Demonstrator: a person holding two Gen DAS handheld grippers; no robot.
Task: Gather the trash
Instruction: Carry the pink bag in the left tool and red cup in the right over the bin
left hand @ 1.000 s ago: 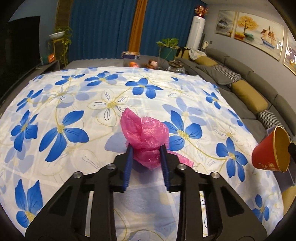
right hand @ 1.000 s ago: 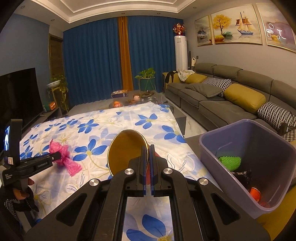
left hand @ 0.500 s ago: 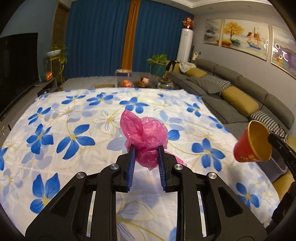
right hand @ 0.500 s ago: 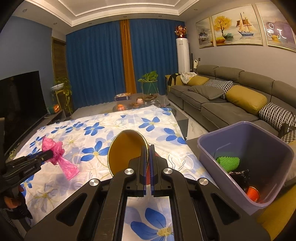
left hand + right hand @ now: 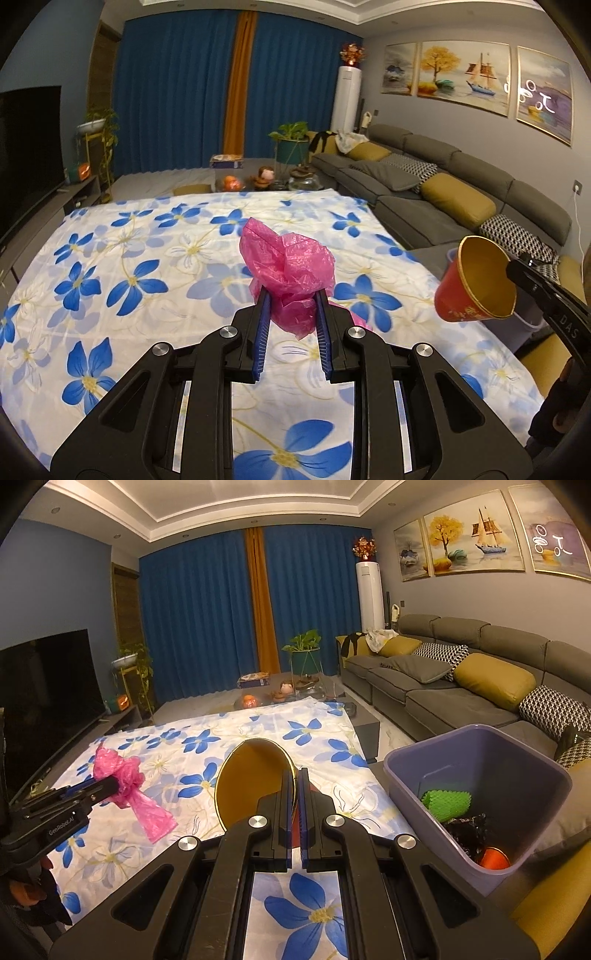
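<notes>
Pink plastic bag (image 5: 286,266) clenched in the left tongs (image 5: 291,306) and red paper cup (image 5: 476,284) pinched by its rim in the right tongs (image 5: 294,775), both now lifted higher off the flowered table (image 5: 129,258), nearer the purple bin (image 5: 476,775) for dropping

From my left wrist view, the lower part of the crumpled pink plastic bag (image 5: 288,269) sits hidden between the blue pads. At the right edge, the right gripper's black body is cut off, and it covers one side of the red paper cup with gold lining (image 5: 476,284). In my right wrist view, the closed fingers hide that cup's near wall. The purple plastic bin (image 5: 406,771) holds a black crumpled item I can't identify, low in the frame's right.
</notes>
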